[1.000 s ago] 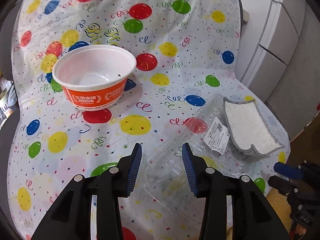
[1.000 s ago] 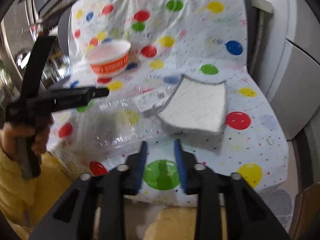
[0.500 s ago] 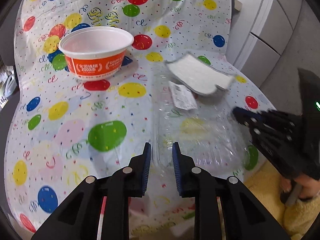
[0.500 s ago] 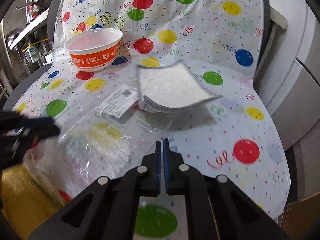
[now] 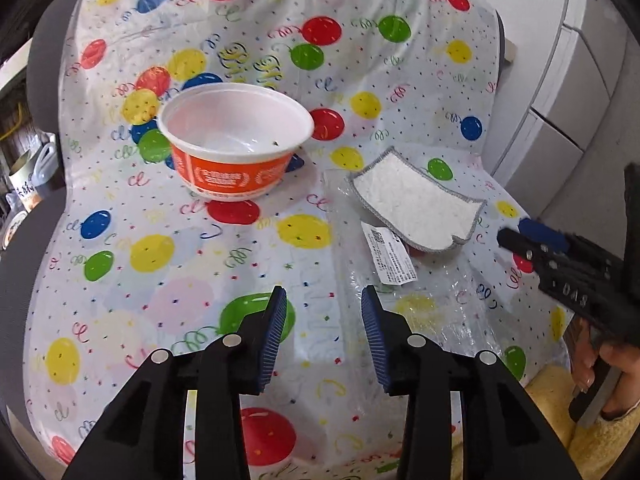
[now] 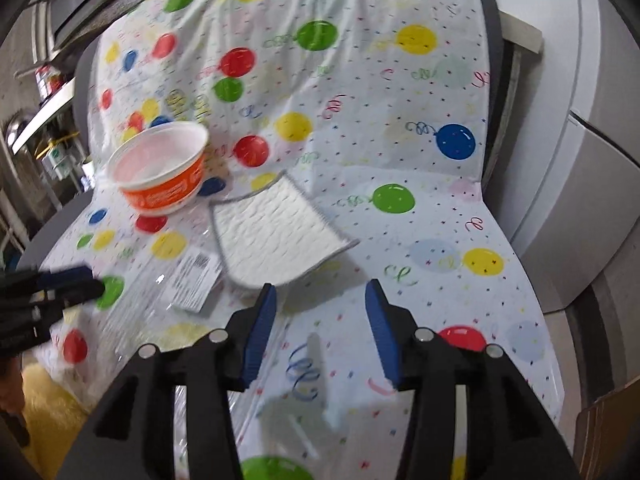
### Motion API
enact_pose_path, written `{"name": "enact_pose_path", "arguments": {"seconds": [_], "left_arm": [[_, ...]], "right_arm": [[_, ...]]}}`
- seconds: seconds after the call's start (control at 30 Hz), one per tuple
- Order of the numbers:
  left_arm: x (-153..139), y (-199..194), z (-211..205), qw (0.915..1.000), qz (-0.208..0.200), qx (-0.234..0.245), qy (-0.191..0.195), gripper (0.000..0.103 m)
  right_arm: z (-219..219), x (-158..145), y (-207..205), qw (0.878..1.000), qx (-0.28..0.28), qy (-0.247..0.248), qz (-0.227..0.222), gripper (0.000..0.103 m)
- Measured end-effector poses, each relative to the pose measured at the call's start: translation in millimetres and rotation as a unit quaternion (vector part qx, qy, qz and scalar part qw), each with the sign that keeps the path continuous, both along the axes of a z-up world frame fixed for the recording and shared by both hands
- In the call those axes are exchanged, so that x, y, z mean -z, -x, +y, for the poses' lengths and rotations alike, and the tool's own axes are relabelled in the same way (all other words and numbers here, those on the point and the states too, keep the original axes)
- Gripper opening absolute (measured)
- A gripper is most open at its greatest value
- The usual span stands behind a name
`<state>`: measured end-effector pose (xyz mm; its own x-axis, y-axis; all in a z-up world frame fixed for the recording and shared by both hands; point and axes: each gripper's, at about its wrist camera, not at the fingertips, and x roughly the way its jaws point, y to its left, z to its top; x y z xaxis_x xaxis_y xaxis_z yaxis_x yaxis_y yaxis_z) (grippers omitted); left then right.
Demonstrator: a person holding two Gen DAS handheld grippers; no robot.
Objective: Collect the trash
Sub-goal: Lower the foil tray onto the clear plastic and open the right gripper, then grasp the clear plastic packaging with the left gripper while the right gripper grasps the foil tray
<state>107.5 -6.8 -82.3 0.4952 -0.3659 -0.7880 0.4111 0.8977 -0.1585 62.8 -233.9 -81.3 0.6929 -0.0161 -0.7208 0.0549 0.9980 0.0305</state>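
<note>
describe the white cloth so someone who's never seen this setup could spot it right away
Start at the balloon-print cover, then find the orange bowl. To the bowl's right lies the white cloth, resting on clear plastic packaging. It alone is flat, fuzzy and square with a grey stitched border.

left wrist: close, angled down | right wrist: same | shared: orange bowl point(image 5: 234, 148)

Orange bowl point(image 5: 236, 148), white cloth point(image 5: 416, 204) on clear plastic tray point(image 5: 440, 304), left claw point(image 5: 324, 328) agape, empty.
</note>
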Motion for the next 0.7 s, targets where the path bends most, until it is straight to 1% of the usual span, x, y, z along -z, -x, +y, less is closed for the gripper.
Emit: {"name": "enact_pose_path", "arguments": {"seconds": [0.17, 0.3, 0.37, 0.4, 0.43, 0.47, 0.53, 0.57, 0.6, 0.7], "left_arm": [[10.0, -6.2, -14.9, 0.9999, 0.001, 0.009, -0.009, 0.041], [15.3, -12.2, -19.7, 0.9999, 0.001, 0.009, -0.015, 0.041], [18.5, -14.4, -21.0, 0.9998, 0.004, 0.008, -0.017, 0.041], [20.4, -15.1, -21.4, 0.9998, 0.006, 0.009, -0.018, 0.041], [21.6, -15.4, -21.6, 0.9998, 0.007, 0.009, -0.019, 0.041], [22.5, -15.7, -21.3, 0.9997, 0.008, 0.008, -0.019, 0.041], [23.0, -16.0, -20.4, 0.9997, 0.008, 0.007, -0.02, 0.041], [22.6, -16.6, -20.1, 0.9998, 0.008, 0.006, -0.019, 0.041], [21.5, -15.9, -19.4, 0.9998, 0.007, 0.005, -0.018, 0.041], [18.3, -11.6, -17.2, 0.9999, 0.005, 0.004, -0.014, 0.041]], "right_arm": [[-15.0, 8.2, -25.9, 0.999, 0.017, -0.048, 0.009, 0.046], [-21.9, 26.4, -47.6, 0.994, 0.026, -0.096, 0.036, 0.046], [-21.8, 32.5, -54.2, 0.993, 0.026, -0.11, 0.043, 0.046], [-19.7, 34.2, -57.2, 0.993, 0.026, -0.11, 0.045, 0.043], [-16.2, 33.5, -58.3, 0.993, 0.025, -0.105, 0.042, 0.037], [-13.3, 31.6, -58.1, 0.994, 0.024, -0.097, 0.036, 0.025], [-5.1, 22.8, -53.3, 0.997, 0.018, -0.073, 0.018, 0.017], [-3.7, 19.5, -52.0, 0.997, 0.015, -0.07, 0.012, 0.009], [-1.4, 13.1, -47.3, 0.998, 0.012, -0.062, 0.002, 0.005], [0.9, -6.5, -29.6, 0.999, 0.012, -0.033, -0.037, 0.004]]}}
